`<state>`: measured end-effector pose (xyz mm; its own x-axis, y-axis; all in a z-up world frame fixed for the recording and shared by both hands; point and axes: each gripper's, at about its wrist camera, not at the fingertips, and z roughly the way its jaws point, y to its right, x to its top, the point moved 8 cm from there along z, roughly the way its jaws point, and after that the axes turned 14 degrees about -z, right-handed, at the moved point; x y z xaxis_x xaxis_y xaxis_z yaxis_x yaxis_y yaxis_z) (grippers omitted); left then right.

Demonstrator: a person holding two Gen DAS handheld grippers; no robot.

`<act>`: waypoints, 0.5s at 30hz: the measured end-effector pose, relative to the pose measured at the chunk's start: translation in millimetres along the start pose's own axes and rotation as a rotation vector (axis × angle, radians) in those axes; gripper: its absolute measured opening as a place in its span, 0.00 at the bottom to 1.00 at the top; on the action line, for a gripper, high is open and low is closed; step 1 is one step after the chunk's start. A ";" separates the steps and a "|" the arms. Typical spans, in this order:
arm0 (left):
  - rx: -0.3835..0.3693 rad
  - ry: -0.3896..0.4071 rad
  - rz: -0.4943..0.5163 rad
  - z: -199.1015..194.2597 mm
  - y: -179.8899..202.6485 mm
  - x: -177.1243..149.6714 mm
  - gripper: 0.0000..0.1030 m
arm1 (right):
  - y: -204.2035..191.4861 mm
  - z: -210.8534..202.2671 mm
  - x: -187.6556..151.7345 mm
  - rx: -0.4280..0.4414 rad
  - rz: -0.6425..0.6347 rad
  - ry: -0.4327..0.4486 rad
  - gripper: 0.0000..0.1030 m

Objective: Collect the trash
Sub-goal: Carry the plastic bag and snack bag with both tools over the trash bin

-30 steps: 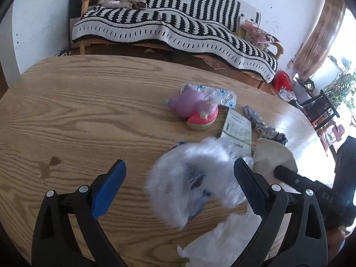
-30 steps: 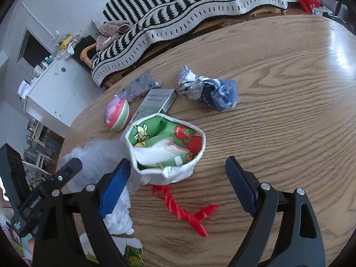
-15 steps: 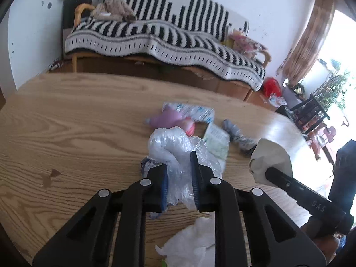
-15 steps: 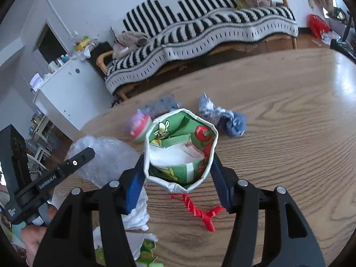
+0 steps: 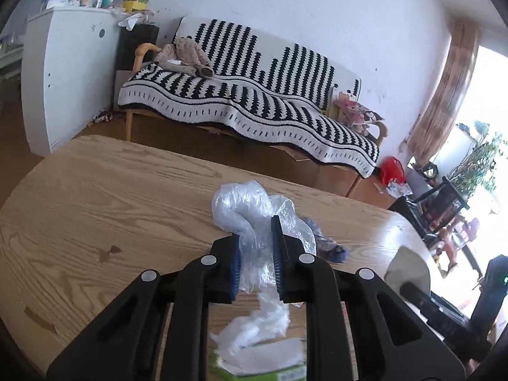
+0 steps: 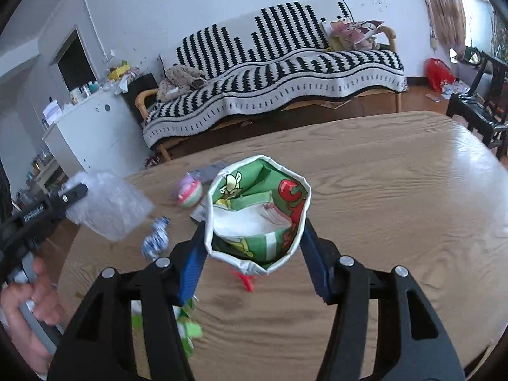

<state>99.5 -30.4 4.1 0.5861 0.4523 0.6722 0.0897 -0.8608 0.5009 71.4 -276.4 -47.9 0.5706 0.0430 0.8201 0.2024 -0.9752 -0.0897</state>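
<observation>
Left wrist view: left hand-held gripper [image 5: 255, 254] clamps plastic wrap [image 5: 250, 209] above tabletop [image 5: 95, 209] | right hand-held gripper [image 6: 254, 250] grips open bag [image 6: 257, 209] | wrap not yet bagged; wrapper [image 6: 157, 238], tissues [image 5: 257, 330] remain

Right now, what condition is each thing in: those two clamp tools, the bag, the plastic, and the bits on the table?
Left hand-held gripper: shut on the clear plastic wrap.
Clear plastic wrap: crumpled, pinched.
Right hand-held gripper: clamped on the paper bag.
Paper bag: mouth open, white scrap inside.
Blue-white wrapper: crumpled, on the table.
Pink-green ball: resting on the table.
</observation>
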 end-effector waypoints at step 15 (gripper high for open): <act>-0.256 -0.244 0.248 -5.8 164.3 -156.1 0.16 | 164.4 -156.2 -87.8 -0.282 0.089 0.007 0.56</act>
<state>18.0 -241.1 -15.4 0.7406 0.1441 0.6563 -0.2627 -0.8369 0.4802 -69.7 -474.5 -46.4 0.5704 -0.0457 0.8201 -0.0777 -0.9970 -0.0016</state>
